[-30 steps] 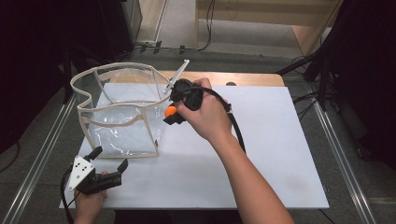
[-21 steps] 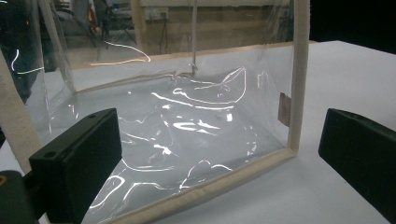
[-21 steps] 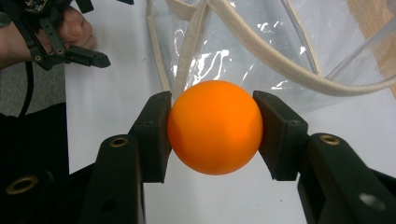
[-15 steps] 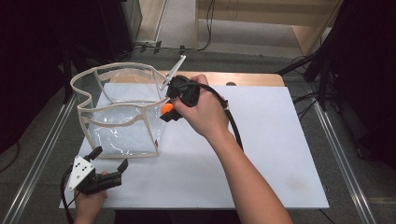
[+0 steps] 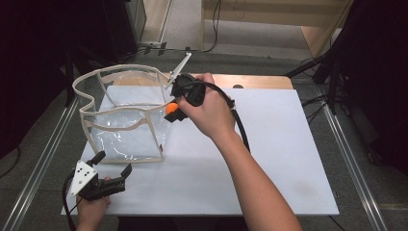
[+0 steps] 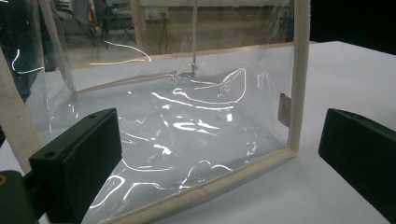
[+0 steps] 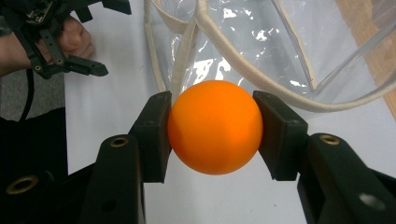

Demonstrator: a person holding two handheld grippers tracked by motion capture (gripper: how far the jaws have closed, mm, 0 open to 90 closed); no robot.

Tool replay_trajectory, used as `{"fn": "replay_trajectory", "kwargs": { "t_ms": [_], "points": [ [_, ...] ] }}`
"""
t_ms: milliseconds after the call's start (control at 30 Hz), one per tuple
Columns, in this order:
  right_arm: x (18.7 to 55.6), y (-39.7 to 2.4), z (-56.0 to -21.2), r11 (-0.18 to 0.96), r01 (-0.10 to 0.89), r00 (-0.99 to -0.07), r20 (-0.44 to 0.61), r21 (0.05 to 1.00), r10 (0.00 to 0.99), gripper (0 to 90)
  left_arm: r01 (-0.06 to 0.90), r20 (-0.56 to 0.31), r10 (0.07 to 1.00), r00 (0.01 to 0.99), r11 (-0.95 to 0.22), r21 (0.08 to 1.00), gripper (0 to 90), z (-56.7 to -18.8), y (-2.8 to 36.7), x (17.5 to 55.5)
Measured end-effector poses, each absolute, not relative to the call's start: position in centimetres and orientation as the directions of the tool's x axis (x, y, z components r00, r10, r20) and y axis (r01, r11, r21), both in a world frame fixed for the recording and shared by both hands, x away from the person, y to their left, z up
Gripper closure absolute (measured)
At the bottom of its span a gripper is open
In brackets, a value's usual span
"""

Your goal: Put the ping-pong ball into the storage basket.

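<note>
My right gripper (image 7: 214,135) clamped the orange ball (image 7: 215,133) between both pads, above the clear bag's (image 5: 127,120) rim. My left gripper (image 6: 219,158) stood wide open, bag just ahead.

Black gripper (image 7: 215,135) jaws, seemingly brass-ringed screw holes

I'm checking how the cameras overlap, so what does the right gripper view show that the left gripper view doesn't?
Right gripper view: the orange ball clamped between the right gripper and its black fingers, with the left gripper and its hand farther off. Left gripper view: its own fingers standing wide apart with nothing between them, facing the bag's lower corner. Both: the clear bag with cream trim and the white table.
</note>
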State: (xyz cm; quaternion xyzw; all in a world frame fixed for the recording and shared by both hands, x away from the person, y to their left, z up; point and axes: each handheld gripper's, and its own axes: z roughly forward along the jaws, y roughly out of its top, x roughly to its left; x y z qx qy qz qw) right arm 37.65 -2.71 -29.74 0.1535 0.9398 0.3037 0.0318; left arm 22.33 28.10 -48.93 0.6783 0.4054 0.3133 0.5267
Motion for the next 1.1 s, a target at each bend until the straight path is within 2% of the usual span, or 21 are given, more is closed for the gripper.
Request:
{"fn": "replay_trajectory", "kwargs": {
  "t_ms": [1100],
  "points": [
    [39.7, -3.0, -28.9, 0.760, 0.295, -0.943, 0.046, 0.579, 0.331, 48.4, 0.218, 0.001, 0.879, 0.477, -0.120, 0.969, 0.0, -48.9, 28.1, 22.4]
  ]
}}
